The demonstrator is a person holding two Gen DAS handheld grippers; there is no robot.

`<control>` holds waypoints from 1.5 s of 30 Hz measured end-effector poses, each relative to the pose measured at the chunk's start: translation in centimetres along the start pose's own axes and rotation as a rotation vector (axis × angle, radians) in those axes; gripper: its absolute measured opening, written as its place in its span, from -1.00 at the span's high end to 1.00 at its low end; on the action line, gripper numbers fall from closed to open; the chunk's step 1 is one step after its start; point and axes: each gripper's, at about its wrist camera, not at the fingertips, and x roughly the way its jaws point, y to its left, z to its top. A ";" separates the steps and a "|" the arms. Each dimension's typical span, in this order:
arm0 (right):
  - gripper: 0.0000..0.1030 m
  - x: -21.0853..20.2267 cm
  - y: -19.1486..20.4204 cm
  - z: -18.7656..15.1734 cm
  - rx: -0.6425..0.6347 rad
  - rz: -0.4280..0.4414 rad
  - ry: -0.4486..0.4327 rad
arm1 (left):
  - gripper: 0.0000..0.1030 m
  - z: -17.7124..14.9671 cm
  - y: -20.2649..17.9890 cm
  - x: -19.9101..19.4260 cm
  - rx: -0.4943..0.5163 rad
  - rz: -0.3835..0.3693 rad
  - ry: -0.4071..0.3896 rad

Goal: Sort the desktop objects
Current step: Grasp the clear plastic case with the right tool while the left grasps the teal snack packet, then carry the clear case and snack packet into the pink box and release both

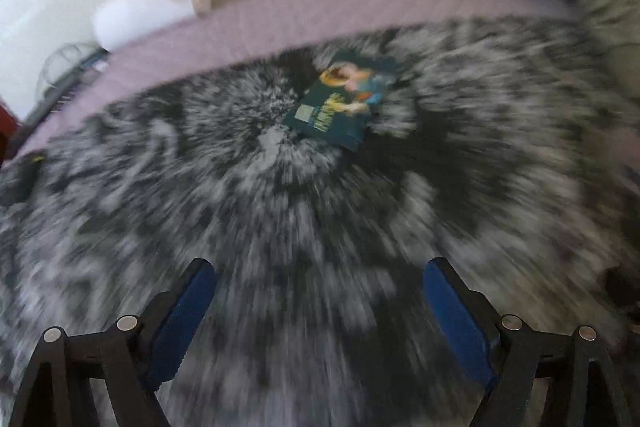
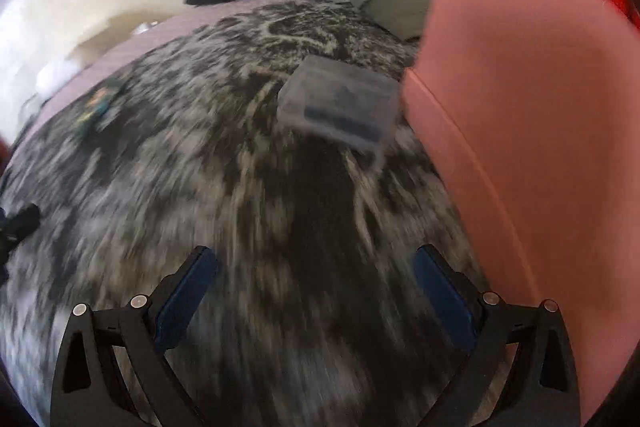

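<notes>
Left gripper [image 1: 320, 269] agape; teal packet [image 1: 340, 99] flat, long axis diagonal.

Mottled grey-black blanket [image 1: 280, 211], teal packet [image 1: 340, 103], pink panel [image 2: 520, 107], blue-padded claws.

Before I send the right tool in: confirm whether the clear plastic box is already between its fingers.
No. The clear plastic box lies on the patterned blanket well ahead of the right tool, whose fingers stand wide apart with nothing between them.
</notes>
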 end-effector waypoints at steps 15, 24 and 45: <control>-0.44 4.7 1.7 7.7 0.066 0.080 -0.112 | 0.10 5.4 -2.1 2.8 0.010 -0.121 -0.093; -0.44 -7.6 -0.5 0.1 -0.057 0.265 -0.158 | 0.10 -7.5 -2.9 -13.8 -0.158 -0.076 -0.167; -0.44 -39.2 -17.0 -20.0 -0.198 0.378 -0.417 | 0.09 -27.0 -13.8 -44.0 -0.157 0.053 -0.441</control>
